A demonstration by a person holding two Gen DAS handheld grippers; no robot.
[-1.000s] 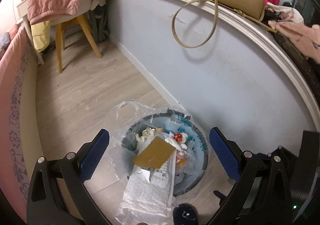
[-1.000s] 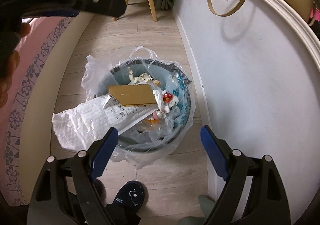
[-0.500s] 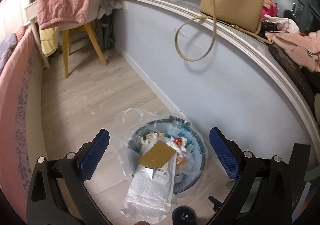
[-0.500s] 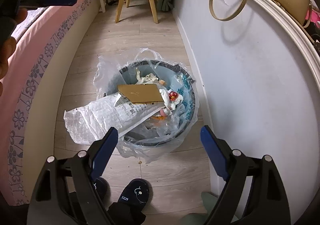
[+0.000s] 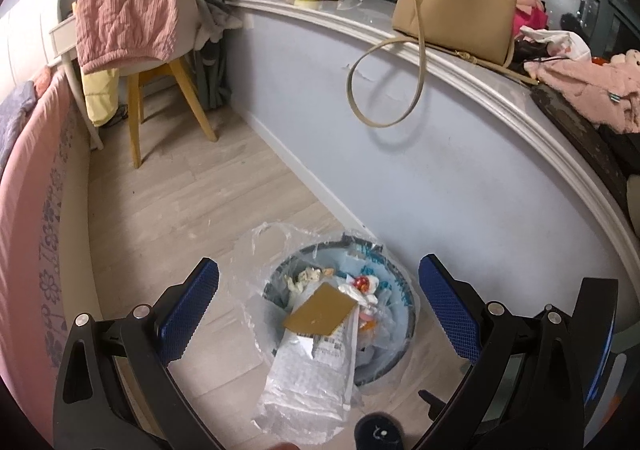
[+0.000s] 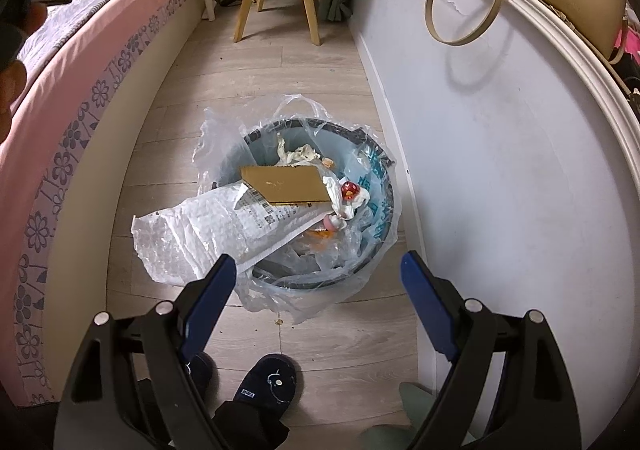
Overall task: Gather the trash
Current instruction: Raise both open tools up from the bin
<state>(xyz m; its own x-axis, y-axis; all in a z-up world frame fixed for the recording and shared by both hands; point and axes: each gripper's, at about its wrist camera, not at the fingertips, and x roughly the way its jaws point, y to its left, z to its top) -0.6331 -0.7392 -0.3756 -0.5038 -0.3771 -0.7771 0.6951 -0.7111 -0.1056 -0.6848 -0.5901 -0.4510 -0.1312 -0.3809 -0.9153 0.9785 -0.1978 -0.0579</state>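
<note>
Left claw (image 5: 319,306) and right claw (image 6: 318,288) are held wide open, empty | lined trash bin (image 6: 376,234) is seen below both, untouched | bubble mailer (image 6: 200,226) is draped over its rim.

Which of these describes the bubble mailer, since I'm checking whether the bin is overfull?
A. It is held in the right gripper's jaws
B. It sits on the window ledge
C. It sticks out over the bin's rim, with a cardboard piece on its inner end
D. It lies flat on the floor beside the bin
C: the bubble mailer overhangs the rim of the bin, and the cardboard piece lies on its inner end.
</note>
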